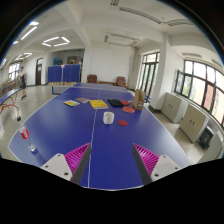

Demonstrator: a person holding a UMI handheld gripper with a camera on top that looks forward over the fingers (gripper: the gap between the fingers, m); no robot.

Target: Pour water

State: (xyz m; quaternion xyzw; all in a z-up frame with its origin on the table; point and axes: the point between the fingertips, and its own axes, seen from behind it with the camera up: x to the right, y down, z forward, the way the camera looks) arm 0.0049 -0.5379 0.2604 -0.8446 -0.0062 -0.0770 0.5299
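The tool [110, 158] hangs with fingers spread, gripping nothing, above the blue tabletop [60, 125]. A white cup [108, 117] stands well beyond the fingers, a red item [123, 123] just beside it.

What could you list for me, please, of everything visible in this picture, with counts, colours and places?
table: one, blue with a white centre line, under and ahead of the fingers.
cup: one, white, on the table well beyond the fingers, near the centre line.
flat yellow things: two, yellow, at the table's far end; what they are is unclear.
small red things: a few, red, right of the cup and at the table's left edge; too small to identify.
dark things: one or two, at the far end beside the yellow ones; unclear.
blue barriers: several, by the far wall.
windows: several, along the right wall.
hand-held gripper: one, pink pads, fingers open, holding nothing.
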